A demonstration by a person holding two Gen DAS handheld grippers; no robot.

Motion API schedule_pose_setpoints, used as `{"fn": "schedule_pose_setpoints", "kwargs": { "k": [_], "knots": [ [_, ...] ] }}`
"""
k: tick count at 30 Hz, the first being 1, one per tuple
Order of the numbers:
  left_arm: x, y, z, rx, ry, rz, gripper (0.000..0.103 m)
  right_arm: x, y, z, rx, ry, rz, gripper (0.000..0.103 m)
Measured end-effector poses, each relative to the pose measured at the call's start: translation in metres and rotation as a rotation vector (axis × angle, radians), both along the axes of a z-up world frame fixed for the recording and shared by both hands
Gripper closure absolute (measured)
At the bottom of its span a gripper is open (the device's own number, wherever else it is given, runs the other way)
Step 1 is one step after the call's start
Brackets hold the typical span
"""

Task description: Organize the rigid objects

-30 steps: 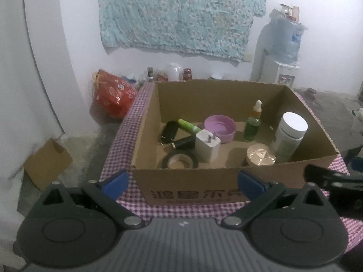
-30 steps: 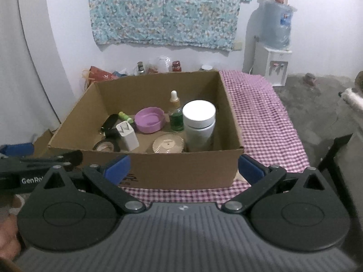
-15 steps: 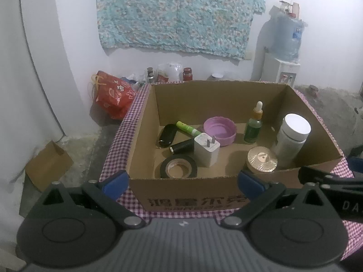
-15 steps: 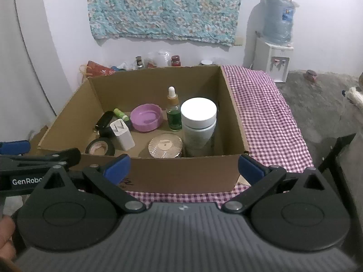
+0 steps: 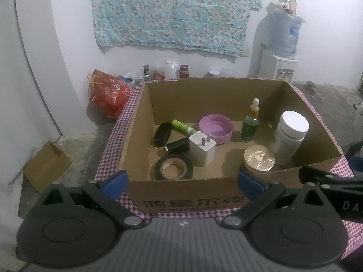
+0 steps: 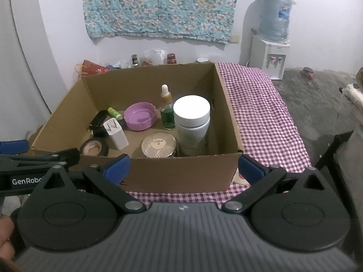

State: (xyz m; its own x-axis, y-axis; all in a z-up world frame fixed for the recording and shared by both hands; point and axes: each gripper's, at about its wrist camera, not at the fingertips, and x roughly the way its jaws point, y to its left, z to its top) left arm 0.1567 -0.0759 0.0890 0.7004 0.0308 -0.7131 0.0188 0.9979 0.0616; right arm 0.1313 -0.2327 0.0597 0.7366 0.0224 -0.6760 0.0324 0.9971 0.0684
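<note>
The cardboard box (image 5: 186,201) is sitting on the checked tablecloth (image 6: 261,113), straight ahead of both grippers and holding every item. The white-lidded jar (image 6: 191,122) is standing upright in its right near corner, ahead of the right gripper (image 6: 182,166), which is the nearer one. The roll of black tape (image 5: 173,167) is lying flat ahead of the left gripper (image 5: 182,181). Both are hovering with jaws spread wide, gripping nothing.

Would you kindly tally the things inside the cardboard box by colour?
Black: 3, case, tube, tape
White: 2, charger, jar
Green: 2, stick, dropper bottle
Purple: 1, bowl
Gold: 1, lid
Total: 9
</note>
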Motion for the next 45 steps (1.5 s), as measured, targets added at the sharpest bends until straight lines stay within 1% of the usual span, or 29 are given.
{"fn": "schedule_pose_setpoints", "kwargs": {
  "k": [16,45],
  "knots": [
    [0.000,0.004,-0.002,-0.020,0.008,-0.013,0.000,-0.002,0.001,0.000,0.001,0.000,-0.004,0.002],
    [0.000,0.013,-0.005,-0.026,0.018,-0.012,0.001,0.001,0.005,-0.003,0.001,0.020,-0.004,0.002]
  ]
}}
